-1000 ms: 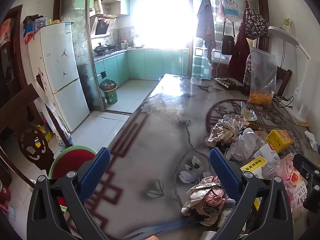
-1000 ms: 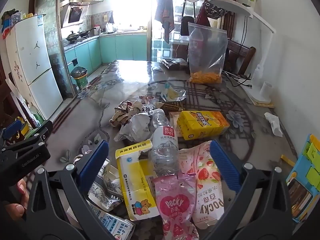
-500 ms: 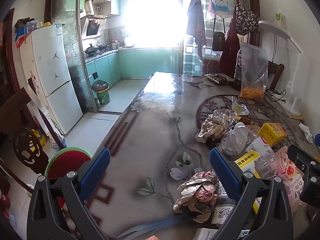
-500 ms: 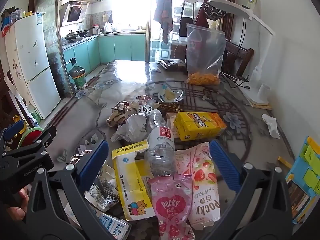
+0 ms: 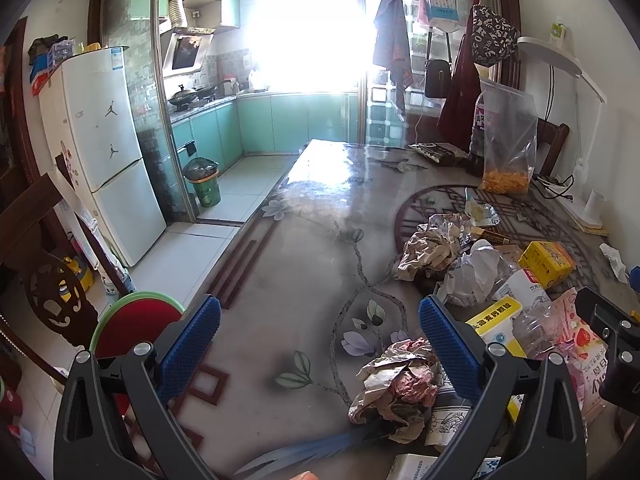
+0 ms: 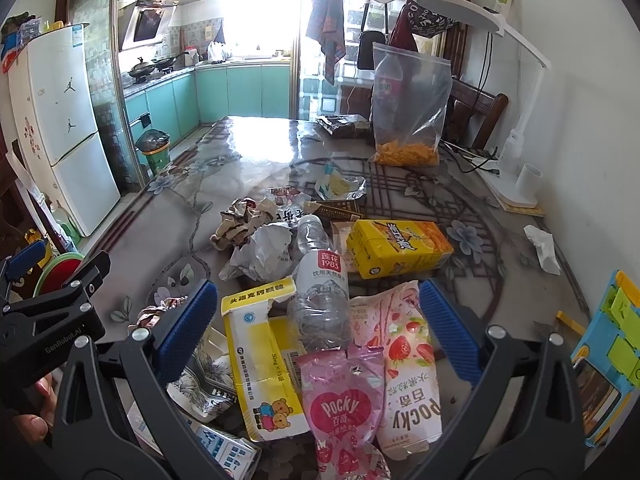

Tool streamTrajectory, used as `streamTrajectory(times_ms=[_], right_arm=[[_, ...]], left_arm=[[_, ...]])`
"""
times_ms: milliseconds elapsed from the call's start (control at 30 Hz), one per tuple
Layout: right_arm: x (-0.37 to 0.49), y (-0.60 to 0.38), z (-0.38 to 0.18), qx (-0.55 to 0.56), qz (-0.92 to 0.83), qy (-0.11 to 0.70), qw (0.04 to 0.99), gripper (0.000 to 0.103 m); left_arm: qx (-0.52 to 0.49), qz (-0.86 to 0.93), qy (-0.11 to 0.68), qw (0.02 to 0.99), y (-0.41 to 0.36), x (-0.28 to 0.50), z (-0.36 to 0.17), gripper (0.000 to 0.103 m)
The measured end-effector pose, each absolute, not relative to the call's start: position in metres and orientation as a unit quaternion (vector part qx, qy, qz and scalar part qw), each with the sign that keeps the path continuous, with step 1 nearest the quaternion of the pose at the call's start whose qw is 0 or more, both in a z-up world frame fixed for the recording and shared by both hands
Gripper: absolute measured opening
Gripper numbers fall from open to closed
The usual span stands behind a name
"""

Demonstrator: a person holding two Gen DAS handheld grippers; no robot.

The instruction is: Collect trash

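Both our grippers, left and right, hung spread and empty over the trash: Pocky wrappers nearest, a bottle beyond, then a yellow carton. We judged the bottle might roll; crumpled foil could slip.

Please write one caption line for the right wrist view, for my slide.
Open right gripper above table litter: crushed clear plastic bottle, pink Pocky wrapper, torn yellow-and-white carton, yellow drink box.
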State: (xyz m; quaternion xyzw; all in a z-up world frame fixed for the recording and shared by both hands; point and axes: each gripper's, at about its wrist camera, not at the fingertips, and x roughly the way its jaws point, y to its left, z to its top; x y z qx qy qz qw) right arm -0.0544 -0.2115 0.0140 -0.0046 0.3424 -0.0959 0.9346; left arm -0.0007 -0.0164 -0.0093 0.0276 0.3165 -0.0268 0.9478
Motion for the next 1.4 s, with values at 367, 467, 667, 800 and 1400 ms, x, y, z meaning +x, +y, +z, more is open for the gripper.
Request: streamTrajectory(times_ms=[367, 467, 667, 800, 1400], right_arm=[[-0.0530, -0.2109, 0.0108, -0.007, -0.096, 0.346, 0.933, 0.100], [-0.0525, -0.2107, 0.0105, -0.007, -0.096, 0.348, 0.933, 0.100], [-0.0526, -0.2103, 0.0099, -0.007, -0.095, 0.348, 0.933, 0.100], [-0.0519, -0.2094, 0.0083, -0.010, -0.094, 0.350, 0.932, 0.100], [-0.0517, -0.2101, 0.0071, -0.009, -0.095, 0.351, 0.931, 0.100]], left_arm=[[0.026, -0.028, 0.321, 0.946, -0.0158, -0.0001, -0.0109, 0.095], [0.028, -0.028, 0.322, 0.946, -0.0176, -0.0004, -0.0122, 0.095], [0.029, -0.028, 0.326, 0.945, -0.0182, 0.0004, -0.0136, 0.095], [0.029, -0.028, 0.326, 0.945, -0.0176, 0.0008, -0.0137, 0.095], [0.032, -0.028, 0.327, 0.944, -0.0180, 0.0009, -0.0149, 0.095]])
